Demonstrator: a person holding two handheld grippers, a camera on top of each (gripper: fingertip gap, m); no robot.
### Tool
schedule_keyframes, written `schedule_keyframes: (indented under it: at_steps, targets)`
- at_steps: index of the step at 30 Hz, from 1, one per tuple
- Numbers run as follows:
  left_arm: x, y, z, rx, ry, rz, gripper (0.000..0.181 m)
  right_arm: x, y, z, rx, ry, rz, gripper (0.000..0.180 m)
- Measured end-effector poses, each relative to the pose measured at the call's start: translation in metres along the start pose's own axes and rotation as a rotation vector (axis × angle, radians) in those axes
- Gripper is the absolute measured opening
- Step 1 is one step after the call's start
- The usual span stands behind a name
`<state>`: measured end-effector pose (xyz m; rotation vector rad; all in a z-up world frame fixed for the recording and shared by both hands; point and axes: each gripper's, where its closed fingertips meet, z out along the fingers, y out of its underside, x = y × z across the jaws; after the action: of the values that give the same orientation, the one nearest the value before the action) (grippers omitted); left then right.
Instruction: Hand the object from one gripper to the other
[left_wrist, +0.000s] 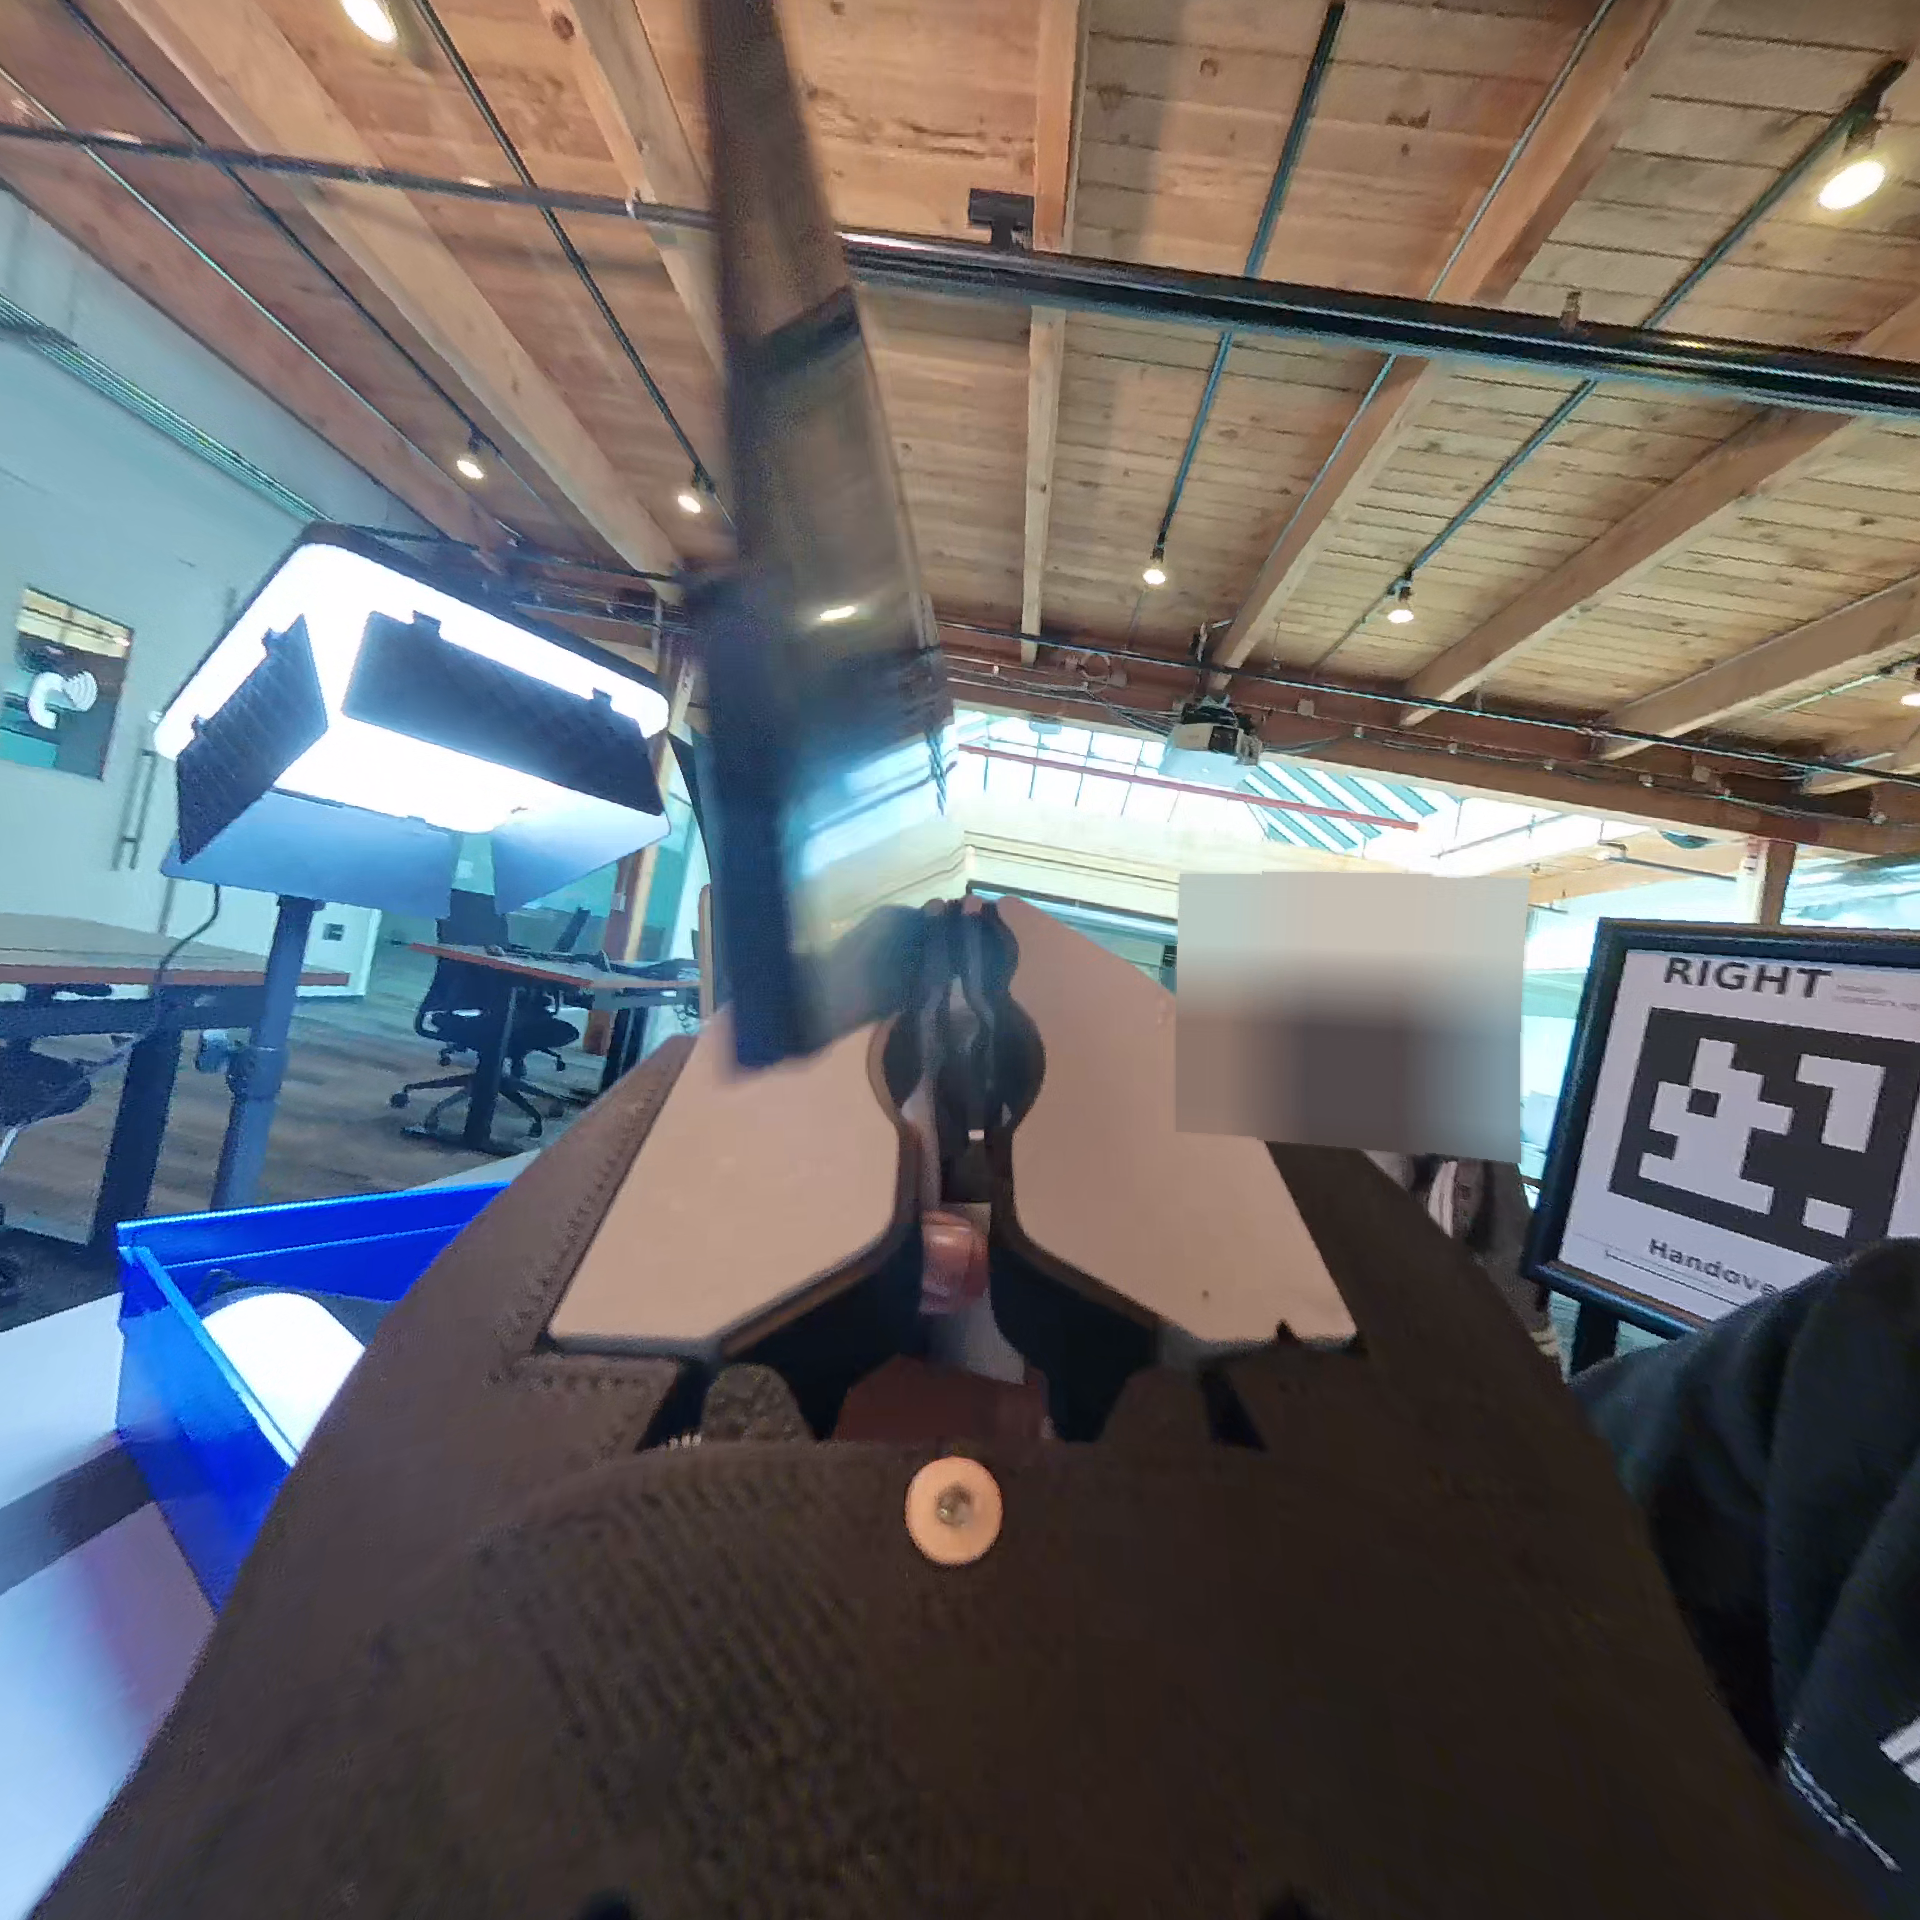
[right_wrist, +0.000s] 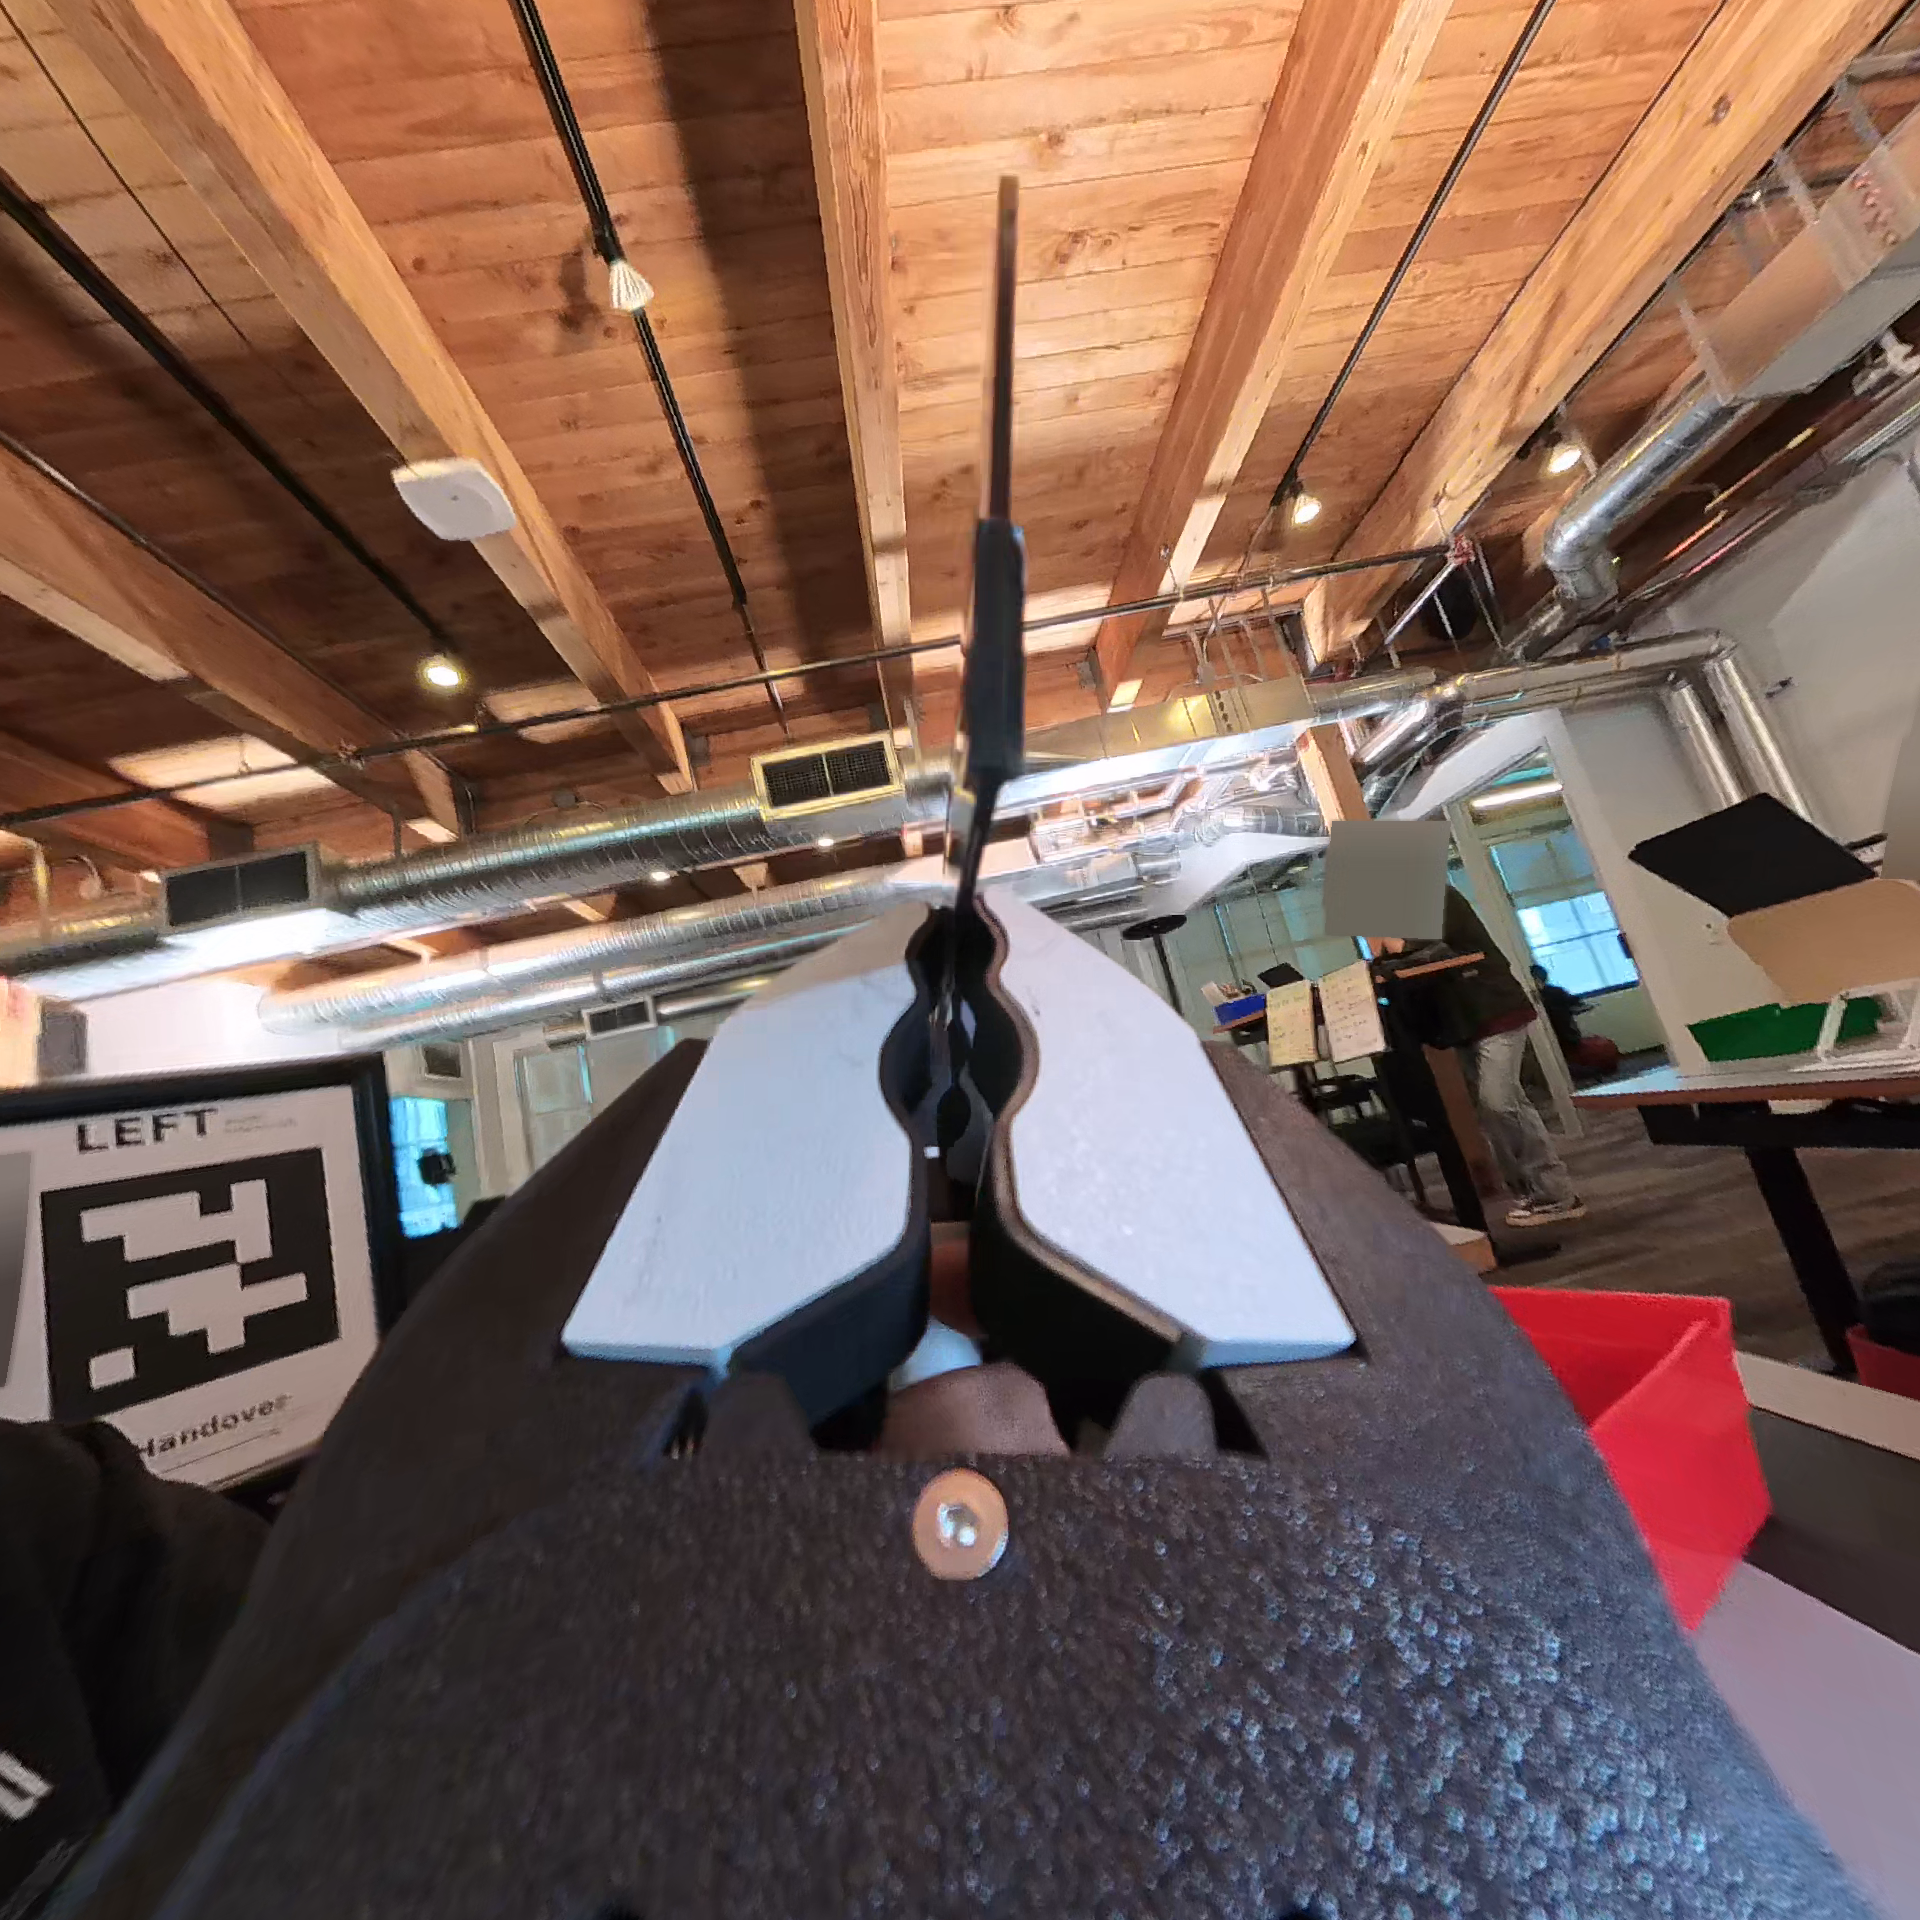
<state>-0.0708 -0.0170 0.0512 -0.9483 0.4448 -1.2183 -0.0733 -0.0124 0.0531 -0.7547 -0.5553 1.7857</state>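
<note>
right tongs (right_wrist: 961, 925) pinching flat black object (right_wrist: 995, 644), upright

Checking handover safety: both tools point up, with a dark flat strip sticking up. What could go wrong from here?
The right tool pinches the dark strip only at its lower end; the long part above could lever out.
In the left wrist view the dark strip is blurred beside the shut left tool; its hold is unclear, so releasing may drop it.
</note>
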Motion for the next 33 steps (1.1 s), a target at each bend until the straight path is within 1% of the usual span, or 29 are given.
schedule_keyframes:
  at_steps: [2, 5, 9, 10, 12, 16, 17, 18, 20, 21, 25, 29, 31, 33]
  targets:
    - [-0.004, 0.001, -0.001, -0.031, -0.024, 0.012, 0.001, 0.003, 0.001, 0.000, -0.006, -0.002, 0.029, 0.002]
    - [-0.006, 0.000, -0.003, -0.072, -0.012, -0.022, 0.001, 0.005, 0.002, 0.000, -0.040, 0.005, 0.007, 0.003]
    - [-0.004, -0.007, -0.005, -0.122, 0.008, -0.026, 0.003, 0.006, -0.006, -0.002, -0.038, 0.004, -0.019, 0.009]
    - [-0.004, -0.007, -0.006, -0.144, 0.007, -0.024, 0.003, 0.005, -0.006, -0.002, -0.045, -0.005, -0.025, 0.005]
    - [-0.005, -0.009, -0.007, -0.162, 0.003, -0.027, 0.001, 0.003, -0.003, -0.002, -0.042, -0.011, -0.028, 0.003]
    - [-0.003, -0.012, -0.004, -0.088, -0.026, 0.004, 0.002, 0.002, -0.003, -0.003, 0.034, -0.026, 0.069, 0.002]
    - [-0.003, -0.010, -0.003, -0.077, -0.032, 0.007, 0.005, 0.003, -0.003, -0.003, 0.051, -0.027, 0.105, 0.002]
    - [-0.003, -0.005, -0.001, -0.092, -0.037, 0.013, 0.009, 0.005, -0.003, -0.004, 0.068, -0.027, 0.136, 0.002]
    - [-0.004, 0.004, 0.002, -0.117, -0.059, 0.038, 0.007, 0.005, -0.002, -0.005, 0.074, -0.040, 0.161, 0.002]
    - [-0.006, 0.005, 0.001, -0.121, -0.072, 0.047, 0.003, 0.006, -0.001, -0.005, 0.068, -0.035, 0.148, 0.002]
    - [-0.007, 0.003, -0.001, -0.166, -0.056, 0.026, 0.002, 0.005, 0.002, -0.003, 0.019, -0.030, 0.124, 0.002]
    - [-0.004, -0.008, -0.005, -0.177, -0.034, 0.015, 0.002, 0.005, -0.002, -0.003, -0.014, -0.012, 0.034, 0.009]
    - [-0.004, -0.011, -0.007, -0.186, -0.039, 0.020, 0.001, 0.003, 0.000, -0.002, -0.034, -0.022, 0.018, 0.003]
    - [-0.004, -0.010, -0.006, -0.184, -0.035, 0.003, 0.002, 0.002, 0.001, -0.003, -0.028, -0.023, 0.019, 0.002]
